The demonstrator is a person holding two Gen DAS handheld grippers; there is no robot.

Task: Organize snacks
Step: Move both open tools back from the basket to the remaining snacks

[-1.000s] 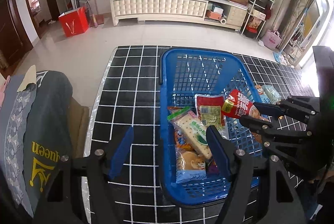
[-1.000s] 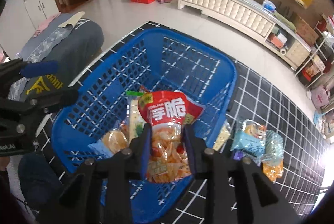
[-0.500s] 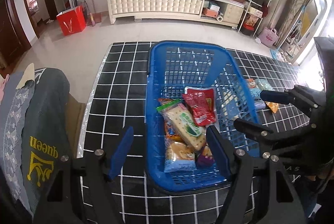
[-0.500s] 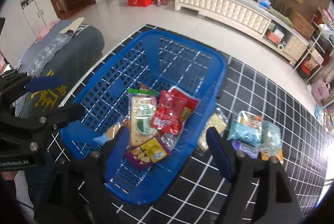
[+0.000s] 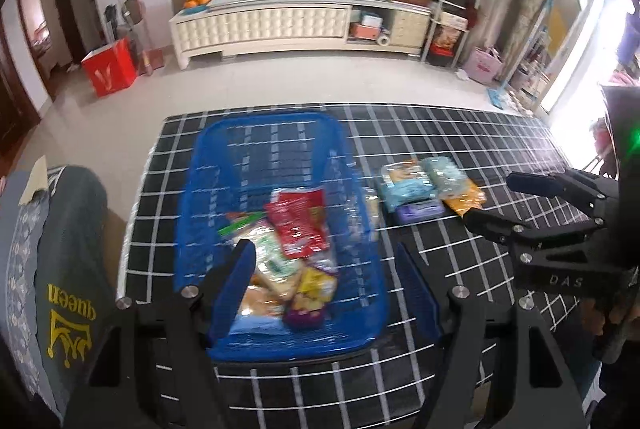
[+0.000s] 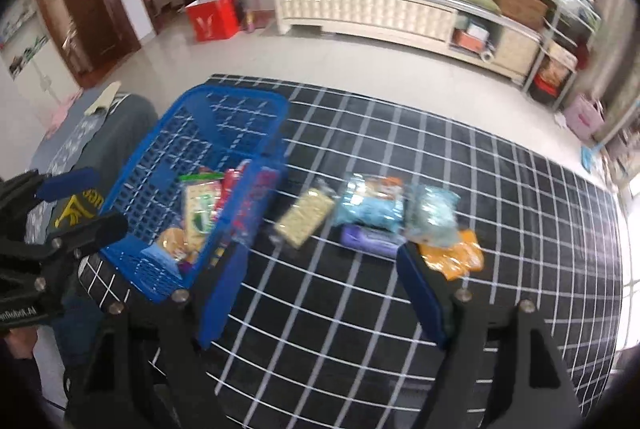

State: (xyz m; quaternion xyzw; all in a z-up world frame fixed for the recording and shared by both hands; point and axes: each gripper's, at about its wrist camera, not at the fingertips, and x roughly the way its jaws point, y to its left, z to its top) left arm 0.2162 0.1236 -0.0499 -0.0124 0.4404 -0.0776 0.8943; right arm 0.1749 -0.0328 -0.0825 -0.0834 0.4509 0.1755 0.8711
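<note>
A blue plastic basket [image 5: 208, 165] [image 6: 168, 133] stands on the black grid-patterned table and holds several snack packs, a red chip bag [image 5: 298, 225] lying on top. Right of the basket several loose packs lie together: a cracker pack [image 6: 304, 217], a light blue bag [image 6: 370, 207] [image 5: 406, 181], a teal bag [image 6: 432, 213], a purple pack [image 6: 370, 239] and an orange bag [image 6: 454, 257] [image 5: 464, 195]. My left gripper [image 5: 326, 289] hangs open over the basket's near end. My right gripper [image 6: 320, 293] is open and empty, in front of the loose packs.
A grey cushion printed "queen" [image 5: 68, 269] lies left of the table. Beyond the table is tiled floor with a red bag [image 5: 110, 69], a long white cabinet [image 5: 280, 25] and shelves [image 5: 452, 17] at the back right.
My right gripper let the red chip bag fall into the basket, opened, and swung right toward the loose packs. My left gripper pulled back and up from the basket.
</note>
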